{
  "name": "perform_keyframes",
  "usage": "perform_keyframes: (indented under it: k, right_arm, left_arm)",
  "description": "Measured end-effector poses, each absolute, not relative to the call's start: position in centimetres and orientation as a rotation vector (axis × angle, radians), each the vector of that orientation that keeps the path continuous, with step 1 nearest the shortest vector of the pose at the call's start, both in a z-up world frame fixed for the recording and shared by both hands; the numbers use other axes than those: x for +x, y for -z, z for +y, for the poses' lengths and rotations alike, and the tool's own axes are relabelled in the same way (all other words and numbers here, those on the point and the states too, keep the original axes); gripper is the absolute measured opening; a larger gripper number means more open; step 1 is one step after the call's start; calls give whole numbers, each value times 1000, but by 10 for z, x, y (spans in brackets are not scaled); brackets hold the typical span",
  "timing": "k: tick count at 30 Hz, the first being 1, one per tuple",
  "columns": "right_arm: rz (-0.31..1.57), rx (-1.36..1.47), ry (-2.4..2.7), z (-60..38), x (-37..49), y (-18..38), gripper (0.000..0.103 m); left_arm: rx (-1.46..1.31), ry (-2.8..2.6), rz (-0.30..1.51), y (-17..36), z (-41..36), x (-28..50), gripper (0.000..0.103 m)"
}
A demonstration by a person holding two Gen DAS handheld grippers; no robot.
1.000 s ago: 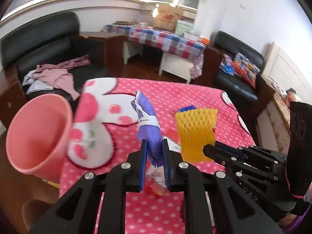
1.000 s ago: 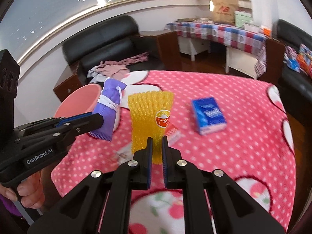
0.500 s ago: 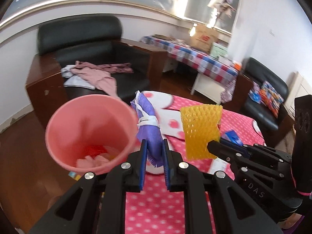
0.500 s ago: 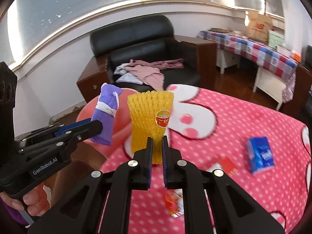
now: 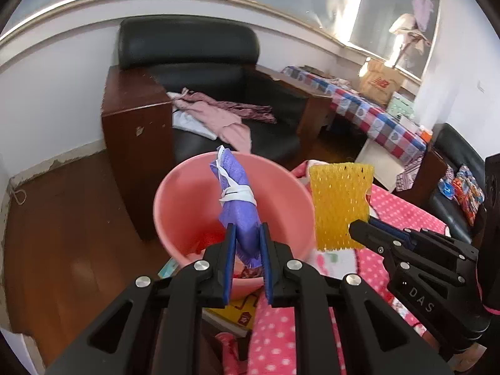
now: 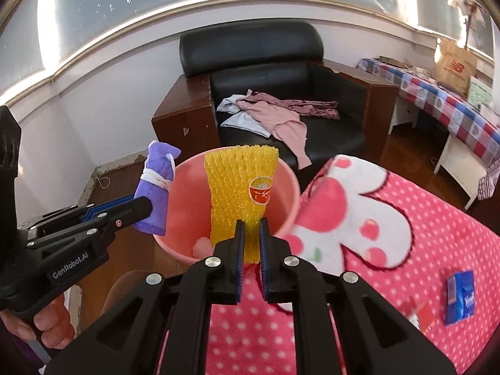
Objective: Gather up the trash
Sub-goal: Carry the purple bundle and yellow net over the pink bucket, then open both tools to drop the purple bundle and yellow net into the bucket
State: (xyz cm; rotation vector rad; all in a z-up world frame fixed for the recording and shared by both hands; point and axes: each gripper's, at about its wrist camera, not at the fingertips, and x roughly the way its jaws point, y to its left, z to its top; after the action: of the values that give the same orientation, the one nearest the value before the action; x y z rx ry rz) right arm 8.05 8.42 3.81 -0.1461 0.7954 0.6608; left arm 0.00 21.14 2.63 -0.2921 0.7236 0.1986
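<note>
My left gripper [image 5: 247, 234] is shut on a purple cloth bundle [image 5: 237, 200] tied with white string, held upright over the mouth of the pink bin [image 5: 187, 193]. My right gripper [image 6: 251, 229] is shut on a yellow foam net sleeve [image 6: 237, 193] with a red round sticker, held over the same pink bin [image 6: 284, 187]. The bin stands on the floor beside the pink dotted table cover [image 6: 406, 234] and holds red and pale scraps. In the right wrist view the left gripper [image 6: 147, 204] with the purple bundle [image 6: 156, 187] hangs over the bin's left rim.
A blue tissue pack [image 6: 461, 297] and a red wrapper [image 6: 426, 315] lie on the table cover at the right. A black armchair [image 6: 281, 72] with pink clothes stands behind the bin. A checked-cloth table [image 5: 375, 115] runs along the far wall. A yellow book [image 5: 231, 312] lies under the bin's edge.
Both grippers swung left from over the table to over the pink bin, each still holding its item. The bin now sits directly under them.
</note>
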Motion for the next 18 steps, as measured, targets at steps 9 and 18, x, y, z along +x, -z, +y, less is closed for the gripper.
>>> perform_keyframes:
  k: [9, 18]
  right_arm:
    - [871, -180, -676, 119, 97, -15, 9]
    - [929, -195, -669, 138, 110, 6, 9]
  left_arm:
    - [-343, -221, 788, -2, 237, 10, 14]
    - [-346, -232, 846, 16, 244, 26, 15]
